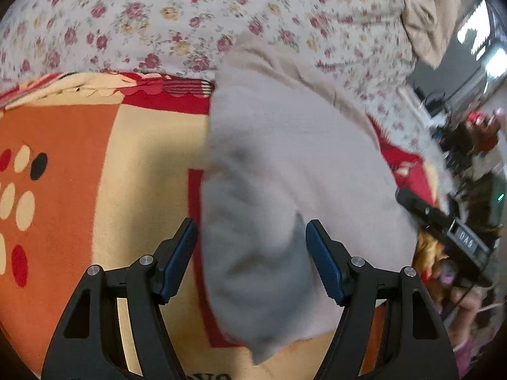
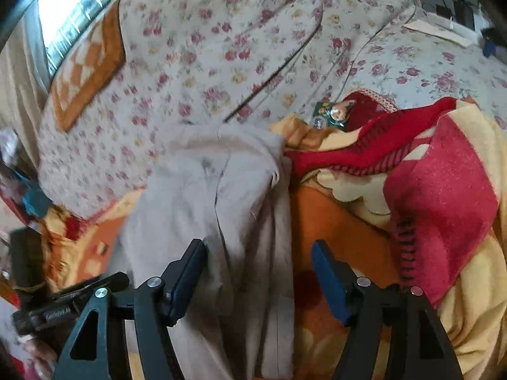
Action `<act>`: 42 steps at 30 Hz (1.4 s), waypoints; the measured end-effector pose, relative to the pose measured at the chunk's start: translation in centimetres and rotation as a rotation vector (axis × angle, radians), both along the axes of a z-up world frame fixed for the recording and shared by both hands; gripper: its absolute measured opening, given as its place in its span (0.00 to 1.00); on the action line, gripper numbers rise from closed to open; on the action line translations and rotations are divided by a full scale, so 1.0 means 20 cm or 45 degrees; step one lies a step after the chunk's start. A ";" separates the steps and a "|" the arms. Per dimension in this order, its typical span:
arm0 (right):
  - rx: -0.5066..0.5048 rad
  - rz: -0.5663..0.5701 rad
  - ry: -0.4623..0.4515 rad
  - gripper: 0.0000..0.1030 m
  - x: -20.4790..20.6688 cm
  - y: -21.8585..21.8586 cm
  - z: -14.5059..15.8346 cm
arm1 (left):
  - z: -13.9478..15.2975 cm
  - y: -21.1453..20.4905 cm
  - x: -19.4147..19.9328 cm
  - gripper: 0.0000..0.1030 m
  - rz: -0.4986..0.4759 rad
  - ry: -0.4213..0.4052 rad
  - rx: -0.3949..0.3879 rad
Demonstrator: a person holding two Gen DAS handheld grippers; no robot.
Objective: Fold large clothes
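Observation:
A large pale grey-beige garment (image 1: 291,174) lies folded on an orange, cream and red blanket (image 1: 79,145). My left gripper (image 1: 252,243) is open, its jaws standing over the garment's near left edge, nothing held. In the right wrist view the same garment (image 2: 221,190) runs lengthwise towards me with seams showing. My right gripper (image 2: 258,269) is open above the garment's right edge, empty. The right gripper's body also shows in the left wrist view (image 1: 443,228) at the garment's right side.
A floral bedsheet (image 1: 190,15) lies beyond the blanket. The blanket is bunched in a red and yellow heap (image 2: 437,196) at the right. A small printed packet (image 2: 332,114) lies by the heap. A patterned orange cushion (image 2: 85,72) sits at the back left. Room clutter (image 1: 475,133) stands at the right.

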State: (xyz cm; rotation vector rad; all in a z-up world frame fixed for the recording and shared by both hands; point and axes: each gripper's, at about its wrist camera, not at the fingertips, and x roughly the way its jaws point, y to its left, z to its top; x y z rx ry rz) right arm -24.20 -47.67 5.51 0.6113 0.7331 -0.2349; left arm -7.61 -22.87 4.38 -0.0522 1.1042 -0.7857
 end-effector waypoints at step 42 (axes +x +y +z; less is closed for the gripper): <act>-0.152 0.434 -0.082 0.54 -0.21 0.76 0.32 | 0.27 0.50 -0.37 0.74 0.163 -0.300 0.161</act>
